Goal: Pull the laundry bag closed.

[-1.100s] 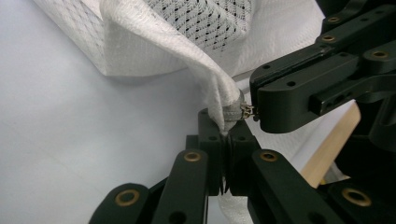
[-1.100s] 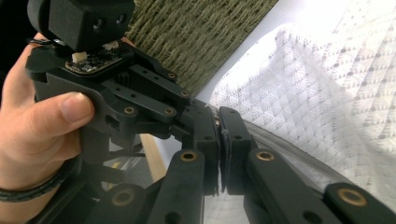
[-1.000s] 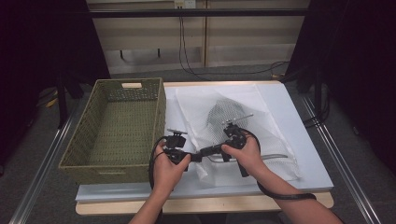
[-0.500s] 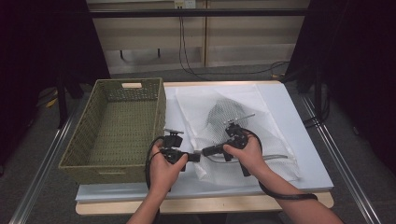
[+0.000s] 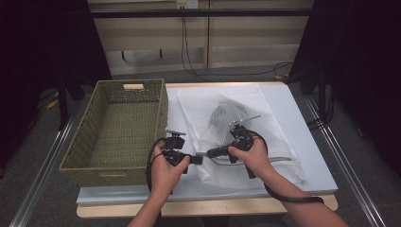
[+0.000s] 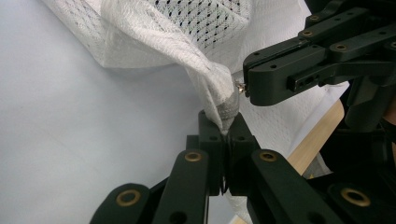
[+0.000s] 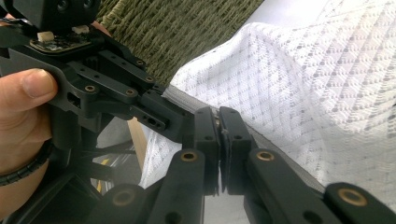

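At the left of the table stands a woven green basket (image 5: 116, 130), open and with nothing in it that I can see, and just beside its near right corner the left gripper (image 5: 197, 160) points across toward the white mesh bag (image 5: 246, 120) that lies spread on the pale table cover (image 5: 302, 123). In the left gripper view its jaws are pressed together on a bunched, twisted corner of the bag (image 6: 219, 100), the cloth drawn up into a tight peak that disappears between the pads. Close to its right, nearly nose to nose, the right gripper (image 5: 209, 153) is clamped on the bag's near hem; in the right gripper view the grey edge band (image 7: 187, 103) runs straight into the closed jaws. The bag looks light and thoroughly limp, a soft open-weave net with something dark showing through its middle, so I judge it will sag, fold and stretch rather than keep any shape. The reinforced hem and gathered corners seem the sound places to grip: the weave there is doubled and less likely to slip or snag than the thin, holey panel. With both holds so close together, most of the bag lies slack on the table.
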